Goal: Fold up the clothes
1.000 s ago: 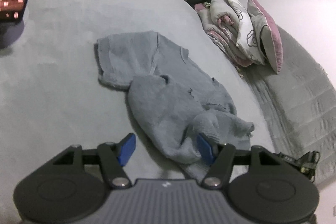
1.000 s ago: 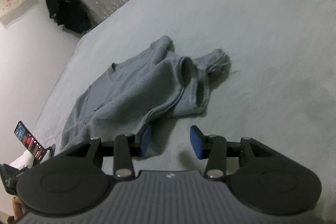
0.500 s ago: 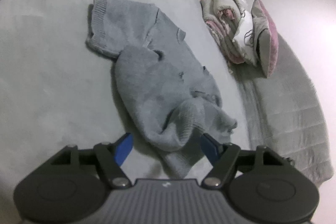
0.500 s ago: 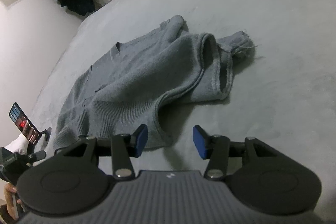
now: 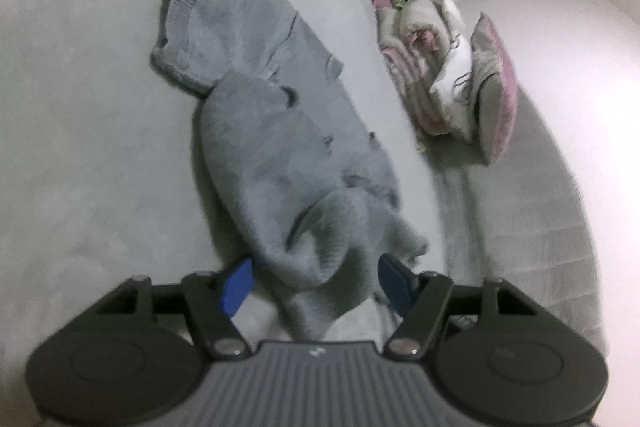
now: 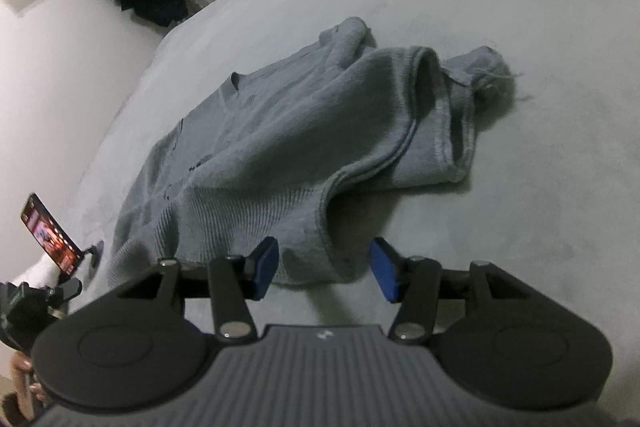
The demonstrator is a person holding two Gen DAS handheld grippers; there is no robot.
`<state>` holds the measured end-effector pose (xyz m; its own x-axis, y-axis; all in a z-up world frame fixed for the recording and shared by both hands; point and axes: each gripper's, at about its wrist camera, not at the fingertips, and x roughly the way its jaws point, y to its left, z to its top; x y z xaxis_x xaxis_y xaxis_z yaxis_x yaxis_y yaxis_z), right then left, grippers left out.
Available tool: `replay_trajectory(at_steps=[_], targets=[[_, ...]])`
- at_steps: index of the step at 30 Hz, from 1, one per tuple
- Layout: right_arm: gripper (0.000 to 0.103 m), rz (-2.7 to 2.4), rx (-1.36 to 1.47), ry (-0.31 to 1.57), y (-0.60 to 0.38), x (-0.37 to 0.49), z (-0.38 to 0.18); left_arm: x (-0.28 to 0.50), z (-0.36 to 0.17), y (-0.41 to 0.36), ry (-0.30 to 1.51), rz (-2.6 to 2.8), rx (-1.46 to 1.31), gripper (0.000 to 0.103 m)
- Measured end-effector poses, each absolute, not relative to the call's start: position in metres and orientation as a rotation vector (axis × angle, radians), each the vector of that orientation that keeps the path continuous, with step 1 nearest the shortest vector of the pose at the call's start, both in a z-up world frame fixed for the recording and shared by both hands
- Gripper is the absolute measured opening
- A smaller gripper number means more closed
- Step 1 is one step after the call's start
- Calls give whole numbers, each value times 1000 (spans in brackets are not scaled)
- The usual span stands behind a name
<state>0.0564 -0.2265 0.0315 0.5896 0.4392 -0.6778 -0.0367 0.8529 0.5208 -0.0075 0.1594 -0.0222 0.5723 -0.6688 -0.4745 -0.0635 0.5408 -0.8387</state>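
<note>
Both open tongs, left (image 5: 316,285) and right (image 6: 324,269), straddle the sweater (image 5: 280,147) edge; better to pinch only its top layer.

Grey bed (image 5: 88,131), rumpled grey sweater (image 5: 280,155), pillows (image 5: 468,87)

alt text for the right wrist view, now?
A crumpled grey knitted sweater lies on a pale grey bed, its ribbed hem between the open blue pads of the right gripper. A lit phone stands at left.
</note>
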Motion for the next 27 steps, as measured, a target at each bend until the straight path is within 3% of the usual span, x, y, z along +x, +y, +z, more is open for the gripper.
replay_trajectory(at_steps=[5,7,8,10,11,12,13,27], targets=[[55,279,396,880,-212,56,29,-11,-20,137,897,-435,-807,67],[48,267,346,866,-205,56,29,-13,-20,126,885,-442,-747,66],[43,261,321,860,-202,56,29,-14,-20,120,878,-442,-716,60],[24,249,271,851,-195,56,27,-13,-19,110,871,-425,-661,43],[19,243,247,846,-192,56,27,-12,-20,109,876,-416,-649,27],[7,243,231,844,-190,56,27,-10,-21,108,880,-407,-636,10],[7,252,227,845,-189,55,27,-9,-22,107,885,-398,-624,7],[7,225,252,888,-223,25,63,-30,7,122,940,-418,-547,4]])
